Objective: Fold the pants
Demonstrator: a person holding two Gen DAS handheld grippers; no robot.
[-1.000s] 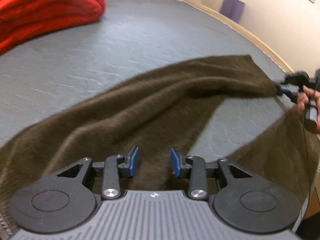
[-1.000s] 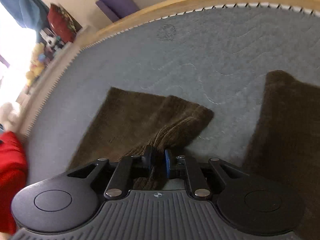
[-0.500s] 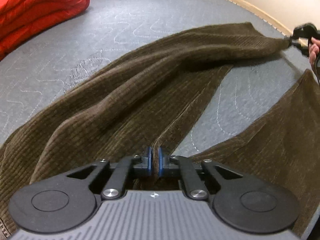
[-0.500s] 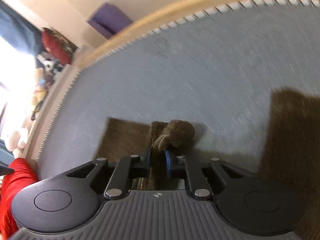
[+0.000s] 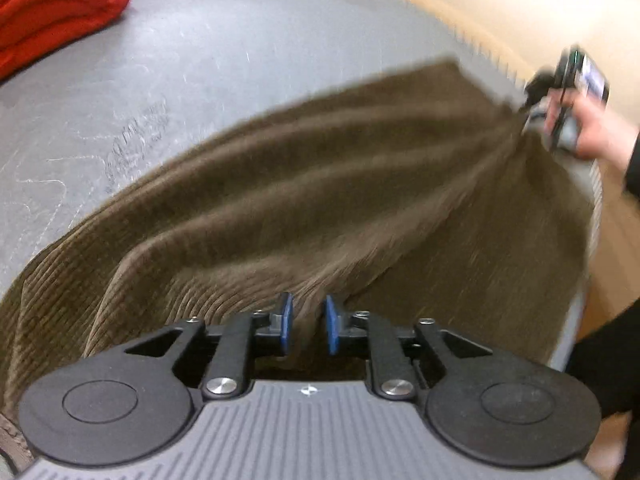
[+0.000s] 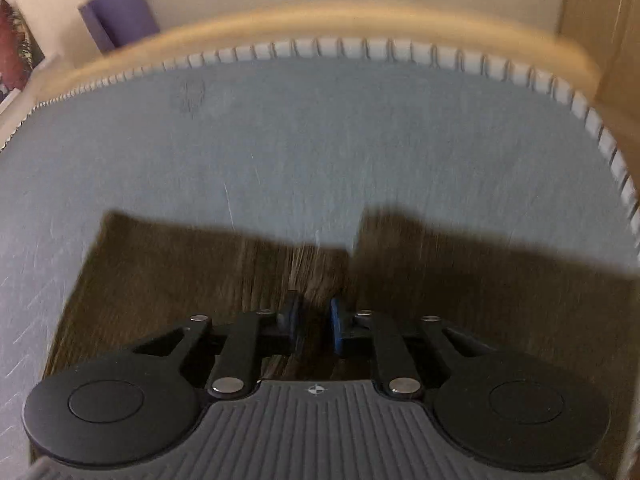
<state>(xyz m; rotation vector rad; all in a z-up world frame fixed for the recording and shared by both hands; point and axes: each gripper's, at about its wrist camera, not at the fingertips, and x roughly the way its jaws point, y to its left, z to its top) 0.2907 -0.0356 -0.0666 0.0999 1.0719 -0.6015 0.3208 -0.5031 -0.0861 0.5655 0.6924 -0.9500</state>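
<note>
Lengthwise fold under way: one leg of the brown pants is being carried over the other on the grey mattress.

Left tool is part-open with a ridge of cloth between its blue pads; the right tool looks the same, near the mattress's right edge (motion blur hides whether either truly pinches). Next, probably: lay the lifted leg down with edges matched.

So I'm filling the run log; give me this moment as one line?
step: folding | left gripper: shut on pants | right gripper: shut on pants | pants: one leg carried over the other on grey mattress
</note>
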